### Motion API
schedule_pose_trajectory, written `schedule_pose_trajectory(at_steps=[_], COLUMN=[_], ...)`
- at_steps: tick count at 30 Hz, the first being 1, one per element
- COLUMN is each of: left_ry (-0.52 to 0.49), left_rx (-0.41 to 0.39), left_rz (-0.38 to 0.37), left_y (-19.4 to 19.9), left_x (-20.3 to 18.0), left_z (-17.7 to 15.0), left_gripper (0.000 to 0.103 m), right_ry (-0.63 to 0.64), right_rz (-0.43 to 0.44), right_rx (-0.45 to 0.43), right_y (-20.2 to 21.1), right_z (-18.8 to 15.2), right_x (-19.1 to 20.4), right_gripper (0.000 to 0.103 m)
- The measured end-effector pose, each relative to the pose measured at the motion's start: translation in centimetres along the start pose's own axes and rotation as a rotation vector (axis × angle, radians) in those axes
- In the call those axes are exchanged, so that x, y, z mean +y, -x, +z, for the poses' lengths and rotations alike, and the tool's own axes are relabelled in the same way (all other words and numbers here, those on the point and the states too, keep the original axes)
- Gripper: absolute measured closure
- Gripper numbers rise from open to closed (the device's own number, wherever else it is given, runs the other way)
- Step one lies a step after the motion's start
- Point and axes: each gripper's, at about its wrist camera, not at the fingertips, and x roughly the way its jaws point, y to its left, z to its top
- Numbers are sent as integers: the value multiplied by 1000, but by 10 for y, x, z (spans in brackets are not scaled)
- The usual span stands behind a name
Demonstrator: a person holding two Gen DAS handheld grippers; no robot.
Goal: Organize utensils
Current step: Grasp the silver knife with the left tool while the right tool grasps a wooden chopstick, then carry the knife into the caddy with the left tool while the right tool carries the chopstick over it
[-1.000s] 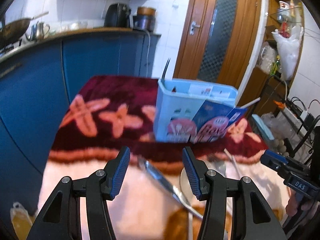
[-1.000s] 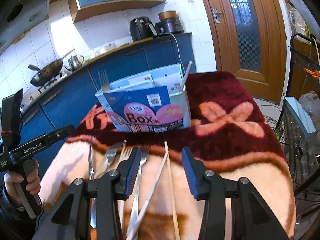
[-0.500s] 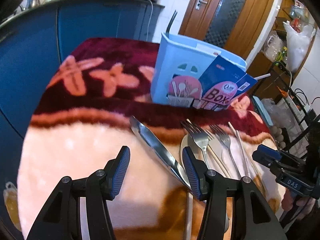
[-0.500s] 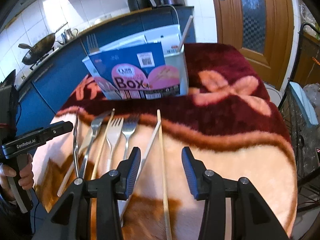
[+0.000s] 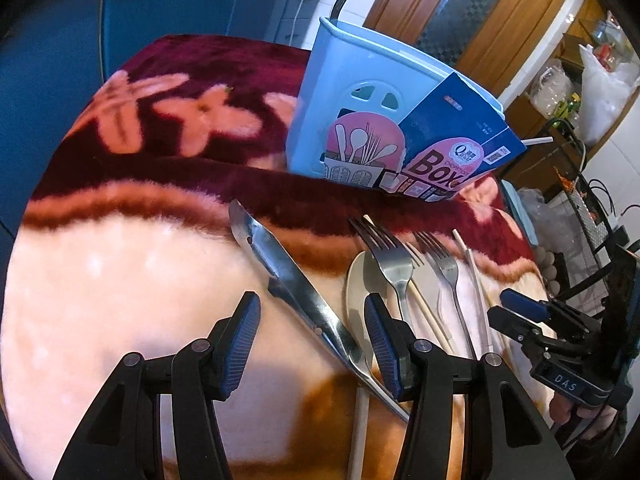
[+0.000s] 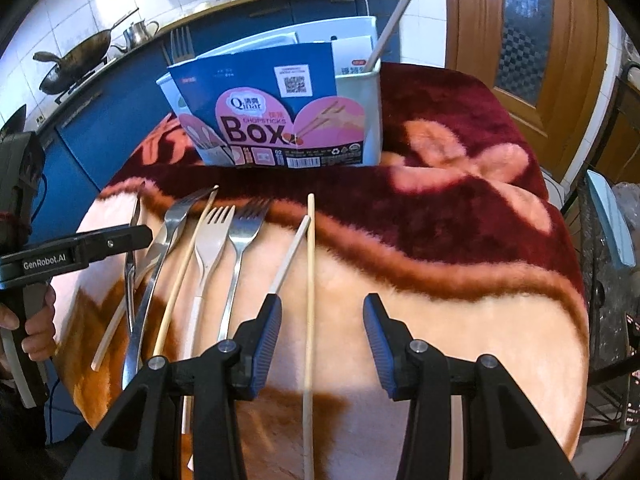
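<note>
Forks [image 6: 240,236], chopsticks [image 6: 310,280], a spoon [image 5: 356,292] and metal tongs [image 5: 288,276] lie side by side before the upright light-blue chopsticks box [image 6: 360,120].

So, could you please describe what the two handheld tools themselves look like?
Both are black plastic. The left tool and right tool have two angular fingers with ribbed blue pads and silver pivot screws. White lettering reads "GenRobot.AI" on the left tool's side and "DAS" on the right's.
</note>
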Motion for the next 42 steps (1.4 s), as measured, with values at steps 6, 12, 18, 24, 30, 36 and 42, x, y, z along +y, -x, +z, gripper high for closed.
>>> schedule_pose_trajectory(at_steps=[6, 12, 18, 24, 30, 36, 42], left_ry=[24, 69, 44, 35, 17, -29, -67], left_rx=[-5, -12, -32, -39, -100, -229, -373], left_rz=[-6, -68, -91, -94, -128, -129, -94], left_y=[-2, 2, 11, 15, 33, 65, 96], left_x=[7, 16, 16, 16, 15, 5, -4], left_z=[5, 5, 3, 3, 2, 3, 7], left_gripper=[65, 73, 86, 88, 91, 95, 98], right_ry=[54, 77, 82, 76, 5, -46, -70], right_rz=[-1, 10, -6, -13, 32, 89, 125], right_rx=[51, 94, 119, 118, 50, -103, -314], right_y=[-10, -16, -15, -15, -3, 24, 51], right_z=[9, 17, 20, 21, 21, 22, 13], right_x=[5, 5, -2, -4, -10, -9, -6], right_gripper=[57, 59, 81, 94, 97, 97, 97])
